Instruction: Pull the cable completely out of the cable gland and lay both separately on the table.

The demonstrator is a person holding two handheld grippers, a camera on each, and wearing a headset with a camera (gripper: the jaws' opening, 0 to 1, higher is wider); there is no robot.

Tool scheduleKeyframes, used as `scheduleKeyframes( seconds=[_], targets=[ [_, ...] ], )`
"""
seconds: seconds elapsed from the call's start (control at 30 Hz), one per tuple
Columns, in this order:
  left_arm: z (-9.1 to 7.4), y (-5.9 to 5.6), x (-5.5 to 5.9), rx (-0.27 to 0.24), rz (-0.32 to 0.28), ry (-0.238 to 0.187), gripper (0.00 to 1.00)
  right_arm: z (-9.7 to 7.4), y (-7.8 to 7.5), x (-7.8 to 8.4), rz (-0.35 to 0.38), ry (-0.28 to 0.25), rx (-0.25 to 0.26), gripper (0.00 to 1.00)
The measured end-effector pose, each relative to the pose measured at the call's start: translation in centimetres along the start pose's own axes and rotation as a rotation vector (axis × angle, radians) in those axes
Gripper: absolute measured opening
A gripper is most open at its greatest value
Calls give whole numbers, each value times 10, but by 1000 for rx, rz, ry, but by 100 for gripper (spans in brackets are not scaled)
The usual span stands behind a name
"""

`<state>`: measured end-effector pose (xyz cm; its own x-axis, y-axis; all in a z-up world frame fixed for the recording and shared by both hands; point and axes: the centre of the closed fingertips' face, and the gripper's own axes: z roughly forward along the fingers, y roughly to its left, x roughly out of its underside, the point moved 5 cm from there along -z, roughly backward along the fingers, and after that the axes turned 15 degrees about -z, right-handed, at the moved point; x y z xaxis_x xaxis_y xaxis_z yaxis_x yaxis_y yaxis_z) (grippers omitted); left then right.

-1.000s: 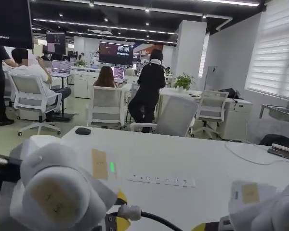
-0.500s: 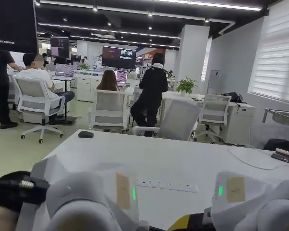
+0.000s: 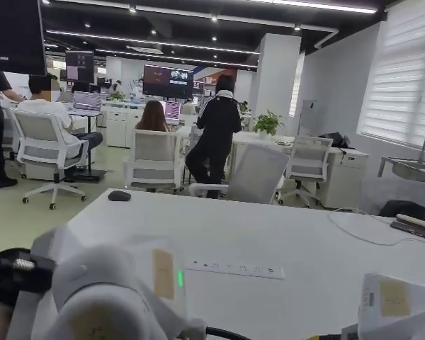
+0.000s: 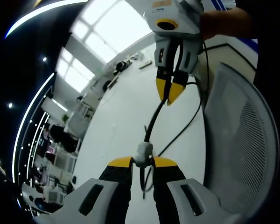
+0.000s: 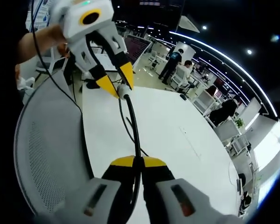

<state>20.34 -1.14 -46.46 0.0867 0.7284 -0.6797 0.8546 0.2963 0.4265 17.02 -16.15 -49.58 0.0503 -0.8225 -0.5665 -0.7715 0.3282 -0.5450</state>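
Left gripper view: the left tool (image 4: 143, 162) is closed on the small pale grey plastic cable gland (image 4: 143, 153), above the white table (image 4: 116, 121). The thin black cable (image 4: 154, 120) passes through the gland and runs to the right tool (image 4: 169, 93), which is clamped on it above the table edge.

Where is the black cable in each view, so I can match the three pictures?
Head view: bottom edge, centre, a short arc of the cable.
Left gripper view: centre, from the cable gland up to the right gripper.
Right gripper view: centre, from the right gripper up to the cable gland.
Shared landmark: the white table.
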Motion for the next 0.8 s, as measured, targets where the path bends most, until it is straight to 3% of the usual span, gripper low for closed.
scheduleKeyframes(
  seconds=[0.3,0.8],
  targets=[
    [-3,5,7,-13,-17,8,17,-5,-2,31,30,93,22,3],
    [-6,8,11,-24,-40,13,17,0,10,68,-14,257,2,3]
  ],
)
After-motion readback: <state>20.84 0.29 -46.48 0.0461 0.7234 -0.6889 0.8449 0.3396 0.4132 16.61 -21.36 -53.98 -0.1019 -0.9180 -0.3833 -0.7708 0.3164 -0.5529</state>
